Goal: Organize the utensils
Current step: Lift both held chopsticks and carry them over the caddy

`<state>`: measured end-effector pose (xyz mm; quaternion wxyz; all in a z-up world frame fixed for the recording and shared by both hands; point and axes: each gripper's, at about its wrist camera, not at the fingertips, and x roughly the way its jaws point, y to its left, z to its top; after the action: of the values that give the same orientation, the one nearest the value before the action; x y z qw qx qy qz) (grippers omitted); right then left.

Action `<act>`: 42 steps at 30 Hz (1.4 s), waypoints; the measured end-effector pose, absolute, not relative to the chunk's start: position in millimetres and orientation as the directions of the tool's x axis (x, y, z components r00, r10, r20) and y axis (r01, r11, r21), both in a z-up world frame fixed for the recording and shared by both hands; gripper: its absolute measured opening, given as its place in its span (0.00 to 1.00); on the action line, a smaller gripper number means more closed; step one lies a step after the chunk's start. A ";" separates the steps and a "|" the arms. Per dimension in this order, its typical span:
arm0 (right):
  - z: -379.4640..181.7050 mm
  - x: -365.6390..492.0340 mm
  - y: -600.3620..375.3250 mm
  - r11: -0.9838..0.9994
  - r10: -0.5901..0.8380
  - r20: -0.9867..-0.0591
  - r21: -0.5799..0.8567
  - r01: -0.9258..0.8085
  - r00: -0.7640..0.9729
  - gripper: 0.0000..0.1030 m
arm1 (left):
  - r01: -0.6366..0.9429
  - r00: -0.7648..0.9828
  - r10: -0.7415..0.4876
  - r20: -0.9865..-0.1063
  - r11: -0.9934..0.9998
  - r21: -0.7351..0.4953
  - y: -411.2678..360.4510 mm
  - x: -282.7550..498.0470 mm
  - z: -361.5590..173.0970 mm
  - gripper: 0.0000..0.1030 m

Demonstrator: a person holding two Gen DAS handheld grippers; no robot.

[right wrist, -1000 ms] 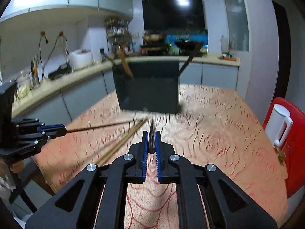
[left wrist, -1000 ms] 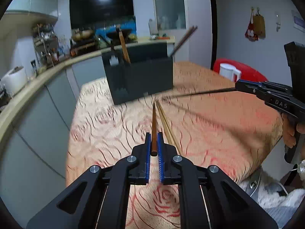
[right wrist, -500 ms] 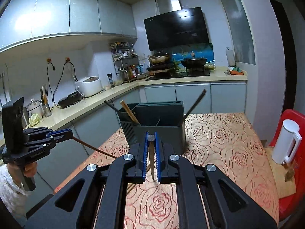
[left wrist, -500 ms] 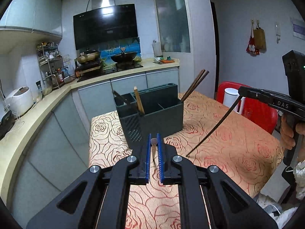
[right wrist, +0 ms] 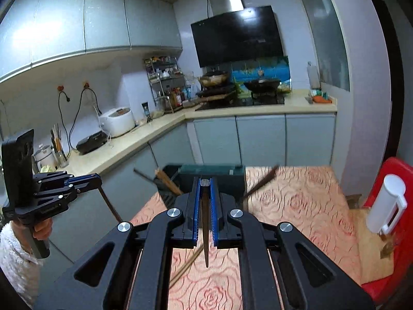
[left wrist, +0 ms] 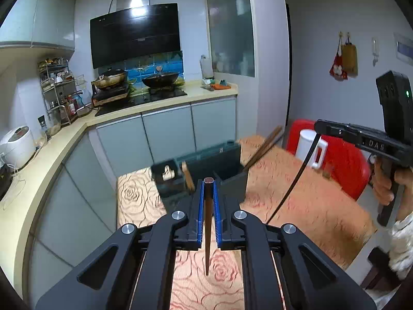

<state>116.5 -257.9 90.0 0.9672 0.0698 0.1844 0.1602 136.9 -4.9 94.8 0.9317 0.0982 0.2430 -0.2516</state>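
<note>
Dark plastic utensil caddy [right wrist: 206, 178] already holds several wooden chopsticks [left wrist: 263, 147]; left claw [left wrist: 208, 208] and right claw [right wrist: 205, 206] each clamp one dark chopstick above it; another tan one [right wrist: 187, 266] lies on the table [right wrist: 296, 201] before it.

1. My left camera looks along my own tongs, tilted down over the table [left wrist: 296, 201], close behind the fingers
2. My right camera does likewise
3. Both share the utensil holder [left wrist: 222, 165], stove counter [right wrist: 258, 109]
</note>
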 end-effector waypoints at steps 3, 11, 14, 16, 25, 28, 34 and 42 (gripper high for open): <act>113.6 122.9 -257.5 0.944 0.321 -0.303 0.177 -0.278 0.897 0.08 | 0.519 0.757 -0.434 -0.487 0.854 0.045 -9.5 147.6 117.9 0.06; 154.1 145.4 -256.5 0.953 0.295 -0.257 0.155 -0.262 0.920 0.08 | 0.497 0.780 -0.441 -0.443 0.868 0.012 -29.9 178.4 169.2 0.06; 159.9 155.6 -254.2 0.959 0.275 -0.250 0.137 -0.248 0.928 0.08 | 0.476 0.804 -0.427 -0.414 0.879 0.016 -43.1 195.2 184.6 0.06; 161.3 164.2 -254.0 0.961 0.268 -0.253 0.137 -0.240 0.930 0.08 | 0.465 0.815 -0.418 -0.400 0.885 0.022 -51.1 203.6 189.4 0.06; 155.2 199.2 -248.1 0.974 0.219 -0.274 0.116 -0.193 0.937 0.08 | 0.409 0.841 -0.363 -0.402 0.912 0.031 -80.7 249.4 171.1 0.06; 148.8 211.0 -245.1 0.978 0.203 -0.272 0.106 -0.181 0.940 0.08 | 0.386 0.847 -0.350 -0.400 0.922 0.010 -82.1 262.3 158.5 0.06; 124.0 229.4 -235.3 0.977 0.209 -0.340 0.105 -0.183 0.917 0.08 | 0.382 0.827 -0.342 -0.445 0.924 0.000 -80.9 277.4 128.7 0.06; 95.0 241.5 -232.2 0.977 0.210 -0.432 0.120 -0.175 0.877 0.08 | 0.378 0.805 -0.331 -0.493 0.926 -0.005 -66.6 277.7 102.3 0.06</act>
<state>241.5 -232.2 95.0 0.9680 0.0385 0.2273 0.0996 277.7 -66.6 102.3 0.9488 0.0467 0.2504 -0.1870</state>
